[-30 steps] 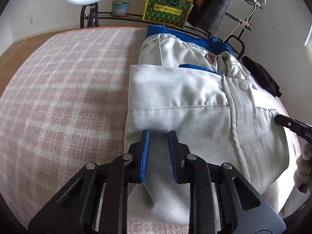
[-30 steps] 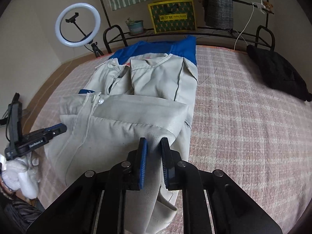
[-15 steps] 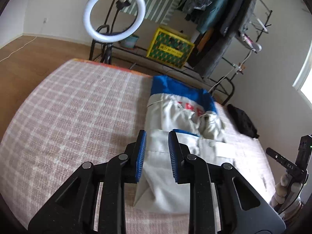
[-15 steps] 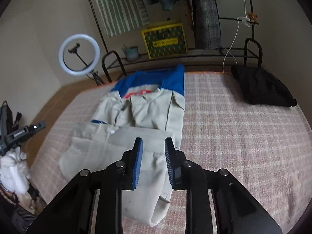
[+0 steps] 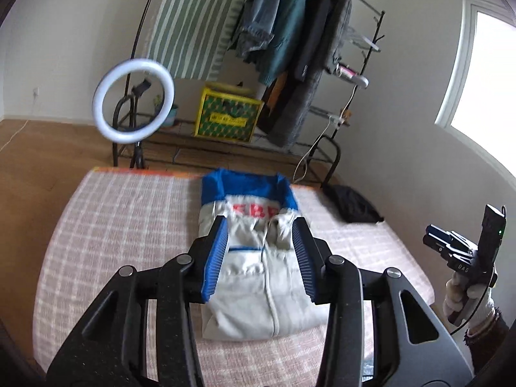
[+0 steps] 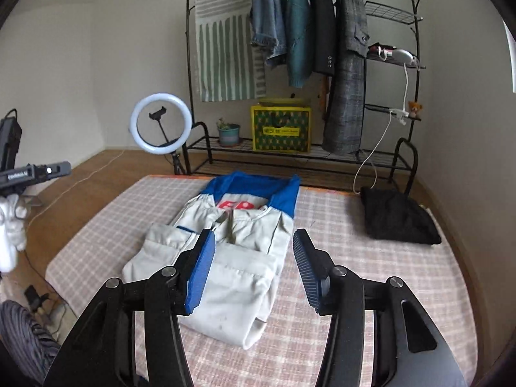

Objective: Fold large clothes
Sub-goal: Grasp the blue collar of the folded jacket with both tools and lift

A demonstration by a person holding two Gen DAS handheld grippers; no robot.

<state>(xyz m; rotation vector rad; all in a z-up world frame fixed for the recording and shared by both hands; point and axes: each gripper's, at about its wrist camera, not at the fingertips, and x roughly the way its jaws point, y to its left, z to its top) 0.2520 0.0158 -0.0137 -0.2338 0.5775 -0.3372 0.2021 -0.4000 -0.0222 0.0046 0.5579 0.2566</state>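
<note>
Two hand-held grippers hover with jaws apart and empty above a folded beige jacket on a bed.

Nearest, the left gripper (image 5: 261,251) and the right gripper (image 6: 253,264), both black with blue ribbed pads, have just been opening; their jaws stand parted with nothing between them, each held clear above the bed. Below them the beige cotton work jacket with a blue collar and red lettering (image 6: 225,258) lies folded into a compact rectangle near the middle of the pink-and-white checked bed cover (image 6: 371,274), its blue end pointing away. A crumpled black garment (image 6: 396,219) sits well apart from it, toward the bed's far right corner. Beyond the bed stand a lit white ring light on a tripod (image 6: 160,123), a yellow-and-green patterned crate (image 6: 281,128) on a low black metal rack, and dark coats hanging on a black clothes rail (image 6: 322,22).
</note>
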